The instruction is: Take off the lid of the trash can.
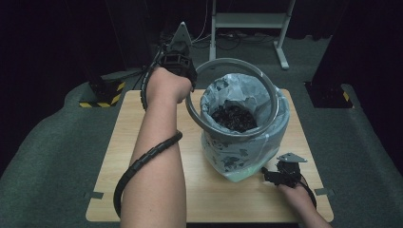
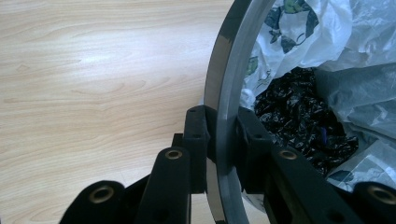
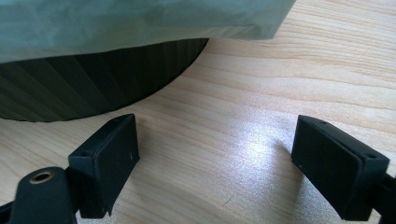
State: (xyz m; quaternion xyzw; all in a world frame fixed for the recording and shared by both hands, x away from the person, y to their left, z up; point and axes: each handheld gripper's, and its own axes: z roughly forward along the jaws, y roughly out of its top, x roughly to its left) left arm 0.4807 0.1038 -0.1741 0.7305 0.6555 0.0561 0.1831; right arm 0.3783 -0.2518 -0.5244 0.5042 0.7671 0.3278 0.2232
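Ring removal appears to be the step in hand. Left gripper [image 1: 183,71], at roughly 11 o'clock from the bin [image 1: 244,142], has its jaws pinched on the grey retaining ring [image 1: 236,64], one jaw inside the band and one outside, as the left gripper view confirms [image 2: 224,140]. The ring [image 2: 229,93] is tilted: its far edge is raised above the bin mouth while its near edge, at 6 o'clock, rests low against the liner bag [image 1: 228,92]. This grip on the rim edge (rather than across the hoop) likely lets the ring pivot free without snagging the bag.

The printed liner bag [image 2: 308,28] drapes over the bin wall and holds dark crumpled waste [image 1: 234,118].

Right gripper [image 1: 283,175] lies low on the wooden table [image 1: 142,137] at about 5 o'clock from the bin, jaws spread wide and holding nothing. In the right gripper view the ribbed dark bin base [image 3: 93,74] sits just beyond the jaws, under the bag's overhang [image 3: 140,23]. That placement suggests readiness to steady the bin.
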